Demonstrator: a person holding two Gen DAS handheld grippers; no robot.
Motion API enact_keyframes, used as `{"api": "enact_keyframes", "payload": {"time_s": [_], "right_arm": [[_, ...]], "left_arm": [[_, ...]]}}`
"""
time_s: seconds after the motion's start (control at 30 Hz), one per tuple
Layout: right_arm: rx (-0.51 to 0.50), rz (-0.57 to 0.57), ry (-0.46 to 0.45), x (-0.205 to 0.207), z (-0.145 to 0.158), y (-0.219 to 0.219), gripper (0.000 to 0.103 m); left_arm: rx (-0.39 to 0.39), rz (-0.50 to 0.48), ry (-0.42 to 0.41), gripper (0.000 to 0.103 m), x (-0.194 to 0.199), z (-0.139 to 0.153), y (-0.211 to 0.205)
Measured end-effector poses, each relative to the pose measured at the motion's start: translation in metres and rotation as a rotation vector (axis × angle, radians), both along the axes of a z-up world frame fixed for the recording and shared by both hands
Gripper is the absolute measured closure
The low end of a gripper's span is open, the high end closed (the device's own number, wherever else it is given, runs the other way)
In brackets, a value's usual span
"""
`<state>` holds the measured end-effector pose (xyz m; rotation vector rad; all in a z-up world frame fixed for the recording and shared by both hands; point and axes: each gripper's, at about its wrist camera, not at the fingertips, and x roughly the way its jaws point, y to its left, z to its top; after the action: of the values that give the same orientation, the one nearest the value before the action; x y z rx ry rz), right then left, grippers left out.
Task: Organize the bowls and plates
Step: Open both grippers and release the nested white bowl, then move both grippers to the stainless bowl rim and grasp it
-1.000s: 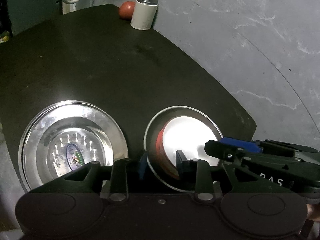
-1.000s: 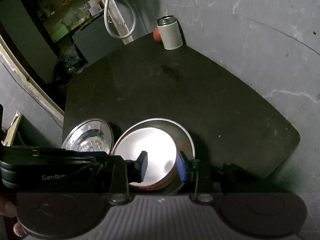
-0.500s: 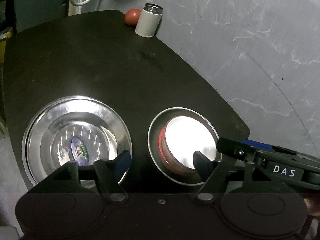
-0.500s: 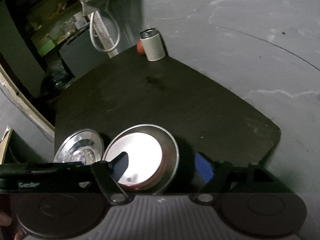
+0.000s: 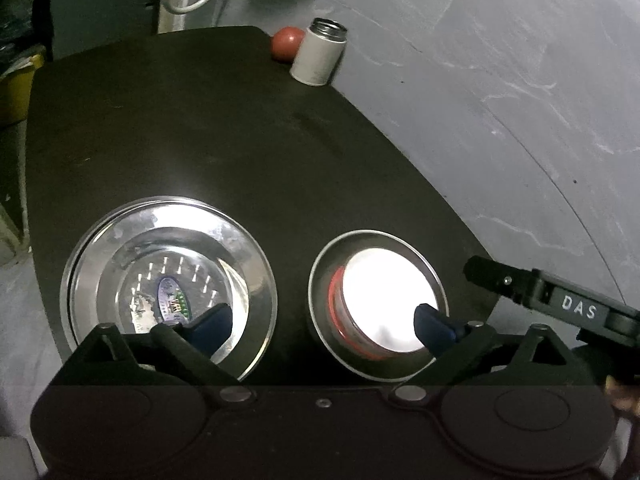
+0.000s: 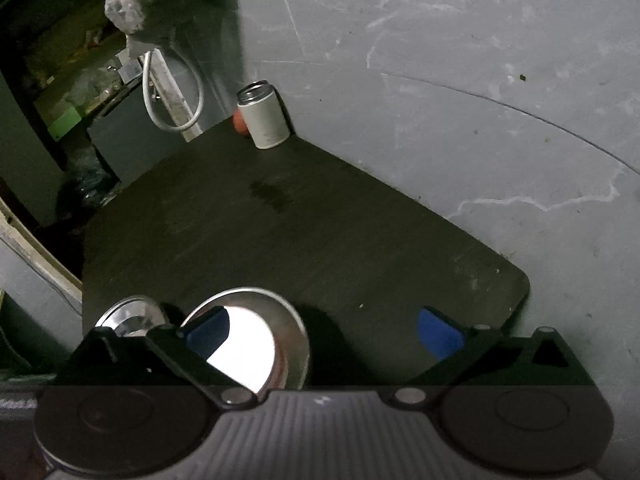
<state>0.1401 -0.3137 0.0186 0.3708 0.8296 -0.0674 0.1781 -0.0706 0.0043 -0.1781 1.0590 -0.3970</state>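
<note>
Dark tabletop point(image 5: 224, 152): a broad matt slab with rounded corners; both stacks sit near its near edge, so in my judgement a careless nudge could slide either one off.
Wide shiny steel plate with a smaller steel bowl nested in it point(image 5: 168, 280): it rests on the left, just beside the other stack; the slick, glaring metal could slip in a pinch.
Smaller steel plate carrying a red-rimmed white bowl point(image 5: 378, 306): it rests on the right, the bowl off-centre toward the left rim; lifting by the rim could tip the bowl.
Left gripper point(image 5: 324, 326): jaws spread wide, holding nothing, one pad over each stack.
Right gripper point(image 6: 324, 334): jaws wide apart, empty.
White cylindrical canister with a metal rim point(image 5: 318, 56): far corner, a red ball point(image 5: 286, 42) touching behind it.
Left view only: the label in the nested bowl, the red rim.
Right view only: the table's right corner and cluttered shelves beyond; most of the wide plate is hidden.
</note>
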Motion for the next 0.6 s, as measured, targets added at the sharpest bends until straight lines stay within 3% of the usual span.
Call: {"api": "enact_keyframes", "payload": {"time_s": [0.37, 0.6], "right_arm": [[0.032, 0.073, 0.064, 0.039, -0.017, -0.030, 0.000], [0.031, 0.156, 0.039, 0.044, -0.029, -0.033, 0.000]], "left_arm": [[0.050, 0.092, 0.078, 0.001, -0.006, 0.000, -0.009], [0.102, 0.154, 0.123, 0.001, -0.026, -0.010, -0.015]]}}
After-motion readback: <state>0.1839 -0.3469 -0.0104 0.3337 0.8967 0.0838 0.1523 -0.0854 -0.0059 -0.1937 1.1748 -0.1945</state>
